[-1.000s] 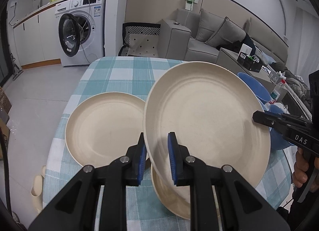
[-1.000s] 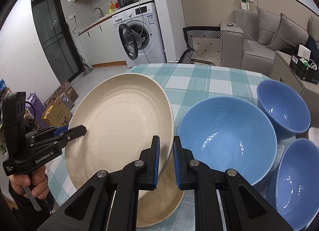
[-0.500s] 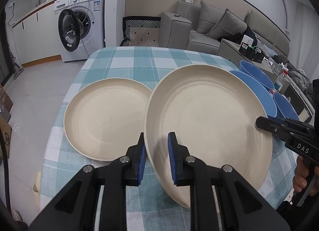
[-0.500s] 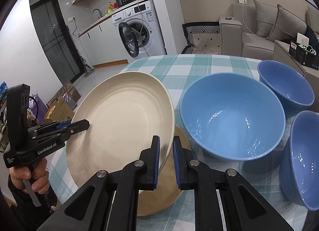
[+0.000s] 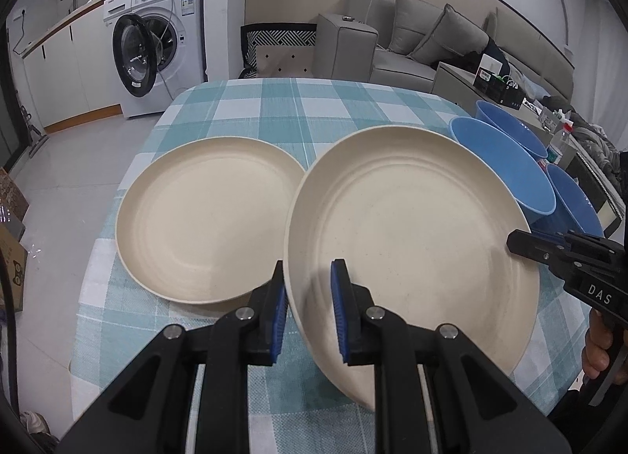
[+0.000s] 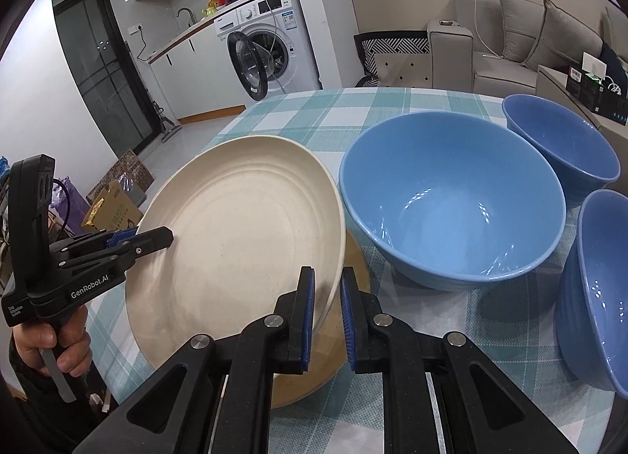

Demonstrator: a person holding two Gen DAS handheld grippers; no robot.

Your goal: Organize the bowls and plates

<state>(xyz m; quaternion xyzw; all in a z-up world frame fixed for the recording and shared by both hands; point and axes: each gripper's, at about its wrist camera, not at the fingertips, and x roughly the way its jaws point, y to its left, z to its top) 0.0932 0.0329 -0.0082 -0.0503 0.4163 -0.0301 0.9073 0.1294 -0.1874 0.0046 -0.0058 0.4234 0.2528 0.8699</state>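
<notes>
A large cream plate hangs tilted, low over the checked table, held at two opposite rims. My left gripper is shut on its near-left rim; in the right wrist view the left gripper clamps the far rim. My right gripper is shut on the other rim, and the left wrist view shows the right gripper at the plate's right edge. A tan plate lies directly beneath. Another cream plate lies flat to the left.
Three blue bowls stand right of the plates: a big one, one behind it and one at the right edge. The teal checked tablecloth is bare at the far side. A washing machine and sofa stand beyond.
Both grippers have sunk with the cream plate between them, bringing it closer to the plate underneath. The bowls and the left plate have not moved.
</notes>
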